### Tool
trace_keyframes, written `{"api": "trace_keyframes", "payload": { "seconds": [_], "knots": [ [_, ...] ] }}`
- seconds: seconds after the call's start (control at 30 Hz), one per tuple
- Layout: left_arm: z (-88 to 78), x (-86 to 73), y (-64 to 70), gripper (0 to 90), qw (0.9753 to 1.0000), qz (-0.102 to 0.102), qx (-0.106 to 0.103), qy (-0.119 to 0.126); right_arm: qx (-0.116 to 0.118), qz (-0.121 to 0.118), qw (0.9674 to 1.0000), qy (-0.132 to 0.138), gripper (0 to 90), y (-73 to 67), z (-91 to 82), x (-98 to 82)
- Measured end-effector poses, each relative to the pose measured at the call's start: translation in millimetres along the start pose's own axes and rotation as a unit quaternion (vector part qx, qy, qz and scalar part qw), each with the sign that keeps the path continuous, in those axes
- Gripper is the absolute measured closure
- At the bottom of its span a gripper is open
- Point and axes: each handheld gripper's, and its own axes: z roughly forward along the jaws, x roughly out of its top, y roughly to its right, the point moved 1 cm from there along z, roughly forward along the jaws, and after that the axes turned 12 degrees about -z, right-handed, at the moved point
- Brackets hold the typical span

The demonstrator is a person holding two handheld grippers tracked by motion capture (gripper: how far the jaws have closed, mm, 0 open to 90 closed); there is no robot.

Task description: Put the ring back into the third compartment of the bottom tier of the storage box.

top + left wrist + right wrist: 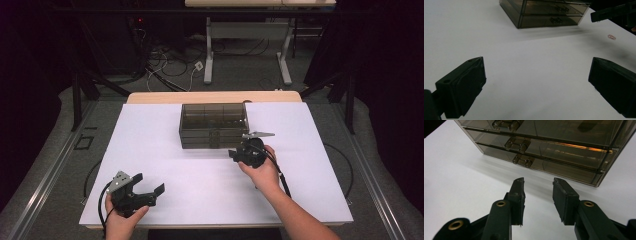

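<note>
Left gripper (150, 184) held low at the near left corner of the bench (150, 145), jaws spread wide with nothing between them, hovering over bare white surface; same wide spread seen in the left gripper view (536, 82), jaws far apart at either side. Left hand (120, 220) wrapped around its body from below, cable looping off to the side

Right gripper (240, 150) up close to the front right of the drawer box (213, 125), jaws parted by a narrow gap and pinching nothing; in the right gripper view (538, 195) tips aimed at the lower drawer fronts, just short of them, not touching. Right hand (262, 172) gripping the tool, grey three-cornered plate on top

Smoky translucent drawer box near the middle of the bench toward the far edge, three stacked drawers (536, 157) all pushed in, each with a small clear handle (522, 160) at the front. Contents hard to make out through the tinted walls; cannot tell whether anything lies inside

Small pale pinkish object (611, 37) lying on the bench to the right of the box, well apart from the left gripper; too small to identify
</note>
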Motion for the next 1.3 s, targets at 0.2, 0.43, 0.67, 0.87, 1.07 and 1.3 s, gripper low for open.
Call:
{"api": "trace_keyframes", "payload": {
  "seconds": [0.2, 0.43, 0.67, 0.87, 1.07, 1.3],
  "knots": [
    [-0.3, 0.2, -0.5, 1.2, 1.0000, 0.000, 0.000, 0.000, 0.006, 0.005, 1.0000, -0.001, 62.8, -5.7, 4.9, 8.7],
    [-0.6, 0.3, -0.8, 1.2, 1.0000, 0.000, -0.001, 0.001, 0.018, 0.007, 0.9998, -0.002, 62.7, -13.7, 12.0, 17.8],
    [-0.7, 0.4, -0.9, 1.2, 1.0000, -0.002, -0.002, 0.001, 0.024, 0.004, 0.9997, -0.003, 62.6, -18.3, 21.2, 22.9],
    [-0.8, 0.5, -1.3, 1.1, 1.0000, -0.002, -0.002, 0.001, 0.030, 0.014, 0.9994, -0.005, 61.6, -20.5, 28.9, 24.4],
    [-1.3, 0.8, -1.8, 1.2, 1.0000, -0.001, -0.001, 0.001, 0.032, 0.037, 0.9988, -0.011, 61.5, -20.5, 36.1, 23.1],
    [-1.2, 0.8, -1.9, 1.2, 1.0000, -0.001, -0.001, 0.001, 0.032, 0.074, 0.9967, -0.016, 60.4, -16.4, 42.6, 22.3]
  ]
}}
